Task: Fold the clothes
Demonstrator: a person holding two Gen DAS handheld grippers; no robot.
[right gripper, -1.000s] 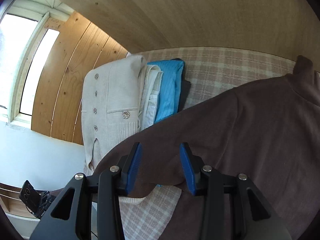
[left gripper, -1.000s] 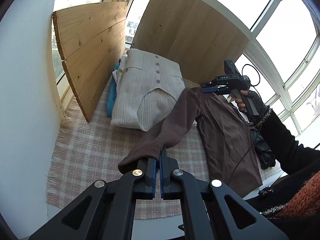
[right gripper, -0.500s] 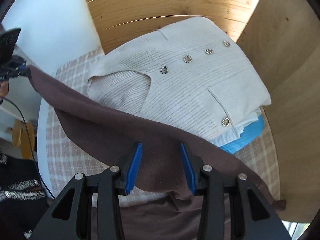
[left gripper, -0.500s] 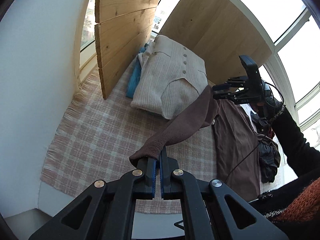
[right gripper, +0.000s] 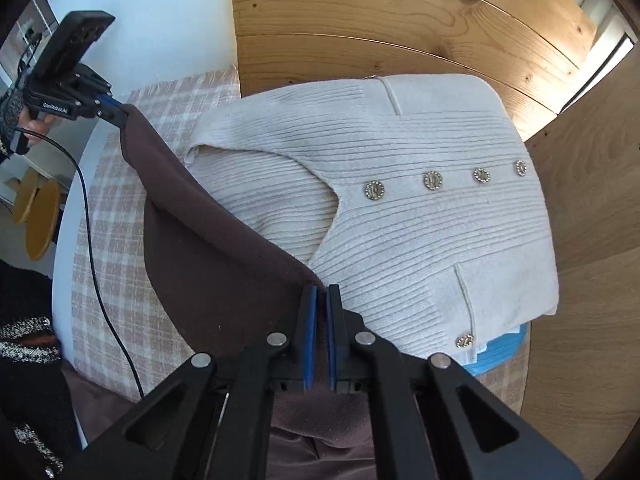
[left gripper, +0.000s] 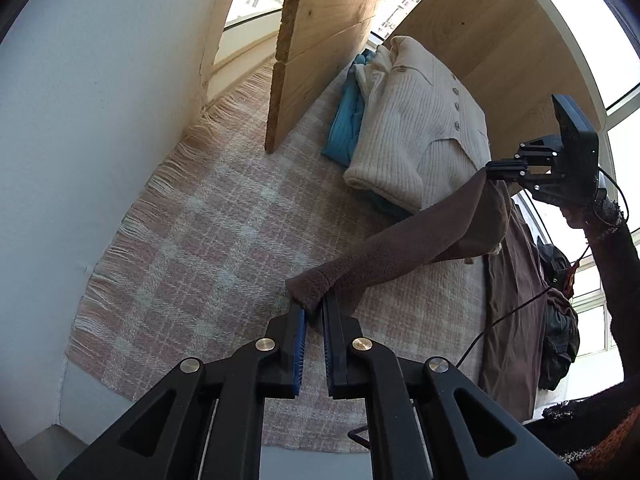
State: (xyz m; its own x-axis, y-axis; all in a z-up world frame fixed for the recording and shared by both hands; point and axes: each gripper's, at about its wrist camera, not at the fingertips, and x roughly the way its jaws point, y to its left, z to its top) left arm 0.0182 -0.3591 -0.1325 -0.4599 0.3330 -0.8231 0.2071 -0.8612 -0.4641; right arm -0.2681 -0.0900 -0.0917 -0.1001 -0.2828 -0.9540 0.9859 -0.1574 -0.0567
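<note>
Brown top (left gripper: 400,248) held off tabletop (left gripper: 208,240): cuff pinched in left tongs (left gripper: 314,312), shoulder seam clamped in right tongs (right gripper: 321,300). Fleecy, light, floppy, so best gripped at hems and seams.

bright daylight floods through blown-out windows (left gripper: 624,12); sharp focus, heavy fisheye edge warping.

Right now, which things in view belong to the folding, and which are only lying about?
In use:
- brown garment, its sleeve stretched between both grippers
- left gripper, shut on the cuff
- right gripper, shut on the sleeve's other end

Lying about:
- cream cardigan, already folded
- blue garment under it
- checked cloth
- wooden boards
</note>
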